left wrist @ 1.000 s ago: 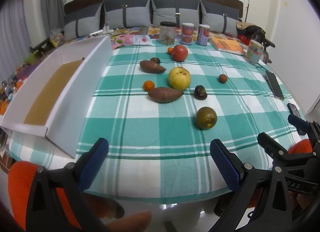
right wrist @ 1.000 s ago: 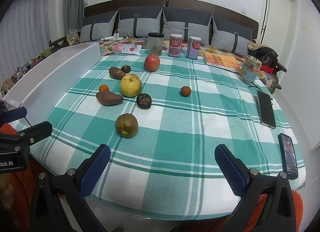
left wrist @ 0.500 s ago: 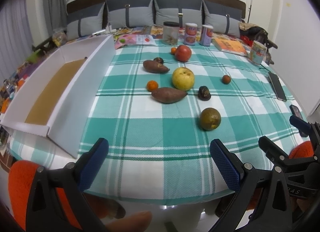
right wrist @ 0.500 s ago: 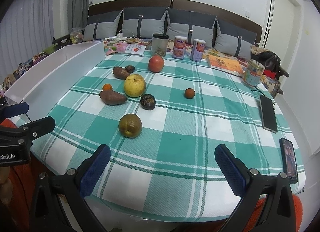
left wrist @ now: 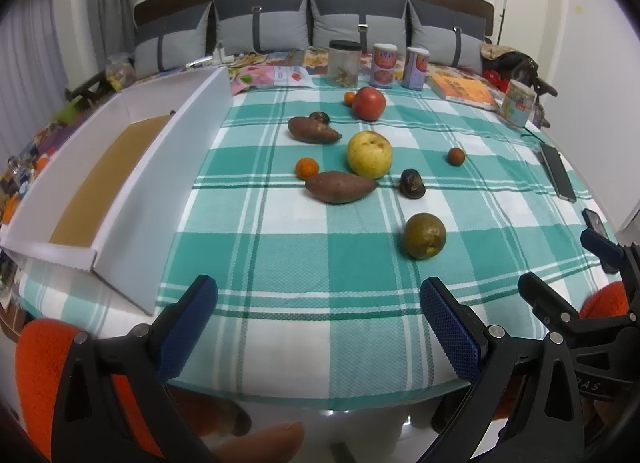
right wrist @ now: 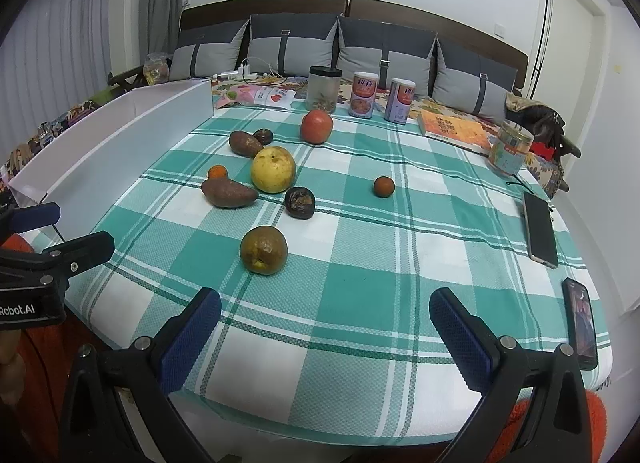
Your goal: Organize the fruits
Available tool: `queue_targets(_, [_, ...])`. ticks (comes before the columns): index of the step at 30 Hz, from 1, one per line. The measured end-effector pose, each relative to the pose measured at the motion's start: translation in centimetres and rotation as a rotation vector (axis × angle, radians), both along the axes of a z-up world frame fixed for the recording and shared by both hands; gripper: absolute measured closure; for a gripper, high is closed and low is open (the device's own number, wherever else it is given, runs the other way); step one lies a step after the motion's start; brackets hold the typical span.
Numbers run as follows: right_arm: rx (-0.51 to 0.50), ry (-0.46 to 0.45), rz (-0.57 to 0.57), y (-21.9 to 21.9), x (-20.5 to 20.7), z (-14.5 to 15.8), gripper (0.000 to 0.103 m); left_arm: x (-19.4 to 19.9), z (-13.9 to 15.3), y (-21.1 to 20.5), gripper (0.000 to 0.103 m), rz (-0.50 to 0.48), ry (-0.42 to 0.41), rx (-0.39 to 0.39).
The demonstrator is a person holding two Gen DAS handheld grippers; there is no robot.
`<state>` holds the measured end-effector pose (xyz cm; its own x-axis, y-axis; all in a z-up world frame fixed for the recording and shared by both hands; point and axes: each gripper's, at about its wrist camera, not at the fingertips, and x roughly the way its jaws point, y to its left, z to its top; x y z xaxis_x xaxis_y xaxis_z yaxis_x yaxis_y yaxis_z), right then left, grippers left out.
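Ahead of both claws, near table edge, sits the brownish-green fruit [right wrist: 263,250], well apart from the white box [left wrist: 132,199] at left. R gripper [right wrist: 325,337] looks nearer than L gripper [left wrist: 319,327]; fruit lies fwd-left of it. Both spread wide, holding nothing.

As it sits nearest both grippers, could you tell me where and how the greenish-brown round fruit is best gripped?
Probably grip the greenish-brown fruit across its widest middle, coming from the near table edge with the open right gripper. It is round, stands apart from the others, and nothing blocks that side.
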<state>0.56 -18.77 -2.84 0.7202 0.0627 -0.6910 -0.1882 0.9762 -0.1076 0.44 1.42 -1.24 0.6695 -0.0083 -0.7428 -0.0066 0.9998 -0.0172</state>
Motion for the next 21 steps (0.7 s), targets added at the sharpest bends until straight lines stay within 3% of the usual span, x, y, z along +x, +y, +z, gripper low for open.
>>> queue_targets(21, [0.001, -0.002, 0.000, 0.04, -0.04, -0.09, 0.000, 0.26, -0.60, 0.30, 0.001, 0.008, 0.004, -0.001])
